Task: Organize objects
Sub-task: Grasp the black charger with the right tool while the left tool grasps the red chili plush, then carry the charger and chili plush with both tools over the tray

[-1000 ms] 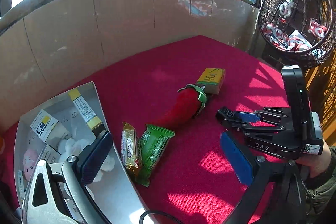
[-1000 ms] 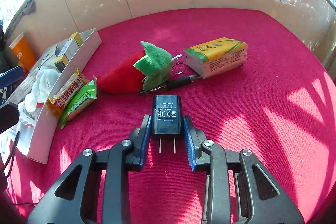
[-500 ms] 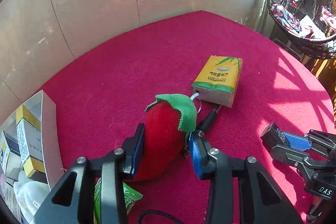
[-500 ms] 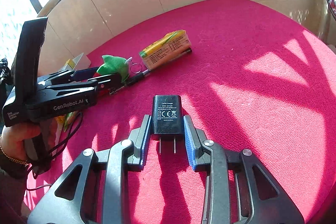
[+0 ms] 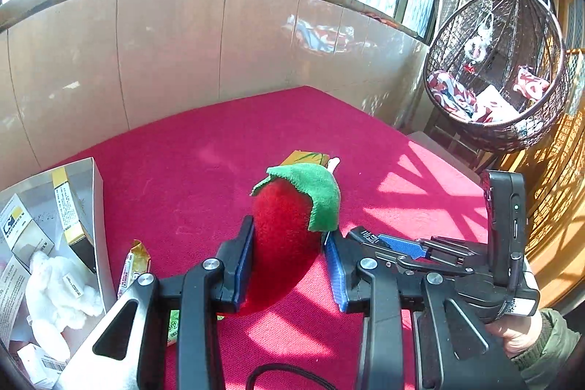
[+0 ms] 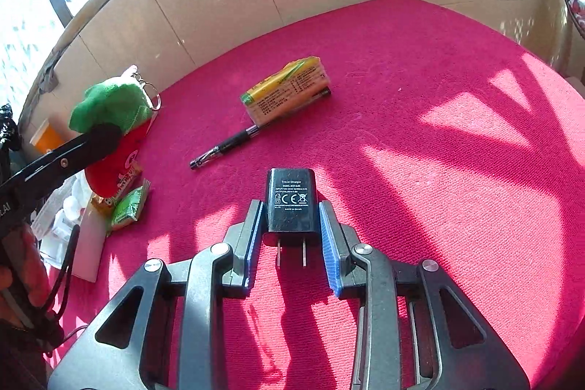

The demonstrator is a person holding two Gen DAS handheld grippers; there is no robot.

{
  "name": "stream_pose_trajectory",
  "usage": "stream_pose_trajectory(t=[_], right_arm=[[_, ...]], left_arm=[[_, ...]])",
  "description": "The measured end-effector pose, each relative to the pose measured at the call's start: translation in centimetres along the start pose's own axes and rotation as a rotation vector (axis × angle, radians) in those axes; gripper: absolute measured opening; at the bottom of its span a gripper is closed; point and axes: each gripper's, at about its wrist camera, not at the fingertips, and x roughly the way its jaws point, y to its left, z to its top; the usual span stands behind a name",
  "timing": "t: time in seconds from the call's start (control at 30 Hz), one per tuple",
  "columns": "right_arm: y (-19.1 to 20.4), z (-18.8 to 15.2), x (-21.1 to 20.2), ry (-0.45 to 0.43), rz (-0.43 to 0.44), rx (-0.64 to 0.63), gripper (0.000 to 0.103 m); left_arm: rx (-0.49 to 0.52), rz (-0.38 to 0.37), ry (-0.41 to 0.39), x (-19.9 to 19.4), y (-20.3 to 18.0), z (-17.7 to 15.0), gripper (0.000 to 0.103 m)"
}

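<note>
A red plush strawberry (image 5: 281,207) with a green leaf cap and a key ring hangs above the red cloth between the blue pads of my left gripper (image 5: 289,236). Its jaws are closing and both pads press into the plush. From the right wrist the strawberry (image 6: 113,167) sits at the far left, over the snack bars. My right gripper (image 6: 290,218) is shut on a black travel charger (image 6: 290,196), prongs pointing back toward the camera, just above the cloth. That right gripper (image 5: 367,236) shows beside the left one, a hand behind it.
A white open box (image 5: 97,207) with small cartons and a white plush stands at the left. Two snack bars (image 6: 128,203) lie beside it. A yellow-green tissue pack (image 6: 289,90) and a black pen (image 6: 234,143) lie mid-cloth. A tiled wall runs behind; a hanging wicker chair (image 5: 497,79) is at right.
My left gripper went from wide open near the box to the strawberry, closed on it and lifted it off the cloth. The right gripper kept the charger and drifted sideways.
</note>
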Motion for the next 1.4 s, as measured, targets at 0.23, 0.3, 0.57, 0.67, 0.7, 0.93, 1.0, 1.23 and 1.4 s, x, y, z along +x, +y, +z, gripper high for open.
stream_pose_trajectory(t=[0.23, 0.3, 0.57, 0.67, 0.7, 0.93, 1.0, 1.23, 1.4], right_arm=[[1.7, 0.4, -3.7, -0.085, 0.042, 0.005, 0.029], [2.2, 0.8, -5.0, -0.120, 0.048, -0.003, 0.029], [4.9, 2.0, -7.3, -0.185, 0.074, -0.053, 0.029], [5.7, 1.9, -7.4, -0.183, 0.085, -0.068, 0.029], [5.9, 1.9, -7.4, -0.182, 0.087, -0.072, 0.029], [6.9, 1.7, -7.5, -0.177, 0.101, -0.080, 0.029], [7.2, 1.7, -7.5, -0.177, 0.103, -0.090, 0.029], [7.1, 1.5, -7.6, -0.179, 0.082, -0.098, 0.024], [6.2, 0.7, -4.4, -0.069, -0.035, -0.107, 0.030]], left_arm=[[0.001, -0.015, -0.079, -4.0, -0.4, -0.1, 0.035], [-0.004, -0.012, -0.098, -4.8, -0.4, -0.2, 0.035], [-0.050, -0.007, -0.139, -6.9, 1.0, -0.7, 0.035], [-0.065, -0.001, -0.154, -7.6, 1.6, -0.9, 0.035], [-0.071, 0.001, -0.159, -7.9, 1.8, -1.0, 0.035], [-0.098, 0.015, -0.178, -9.0, 2.8, -1.7, 0.035], [-0.109, 0.018, -0.179, -9.1, 3.2, -1.9, 0.035], [-0.138, 0.028, -0.185, -9.4, 4.3, -2.3, 0.036], [-0.128, 0.024, -0.188, -9.4, 4.1, -2.3, 0.036]])
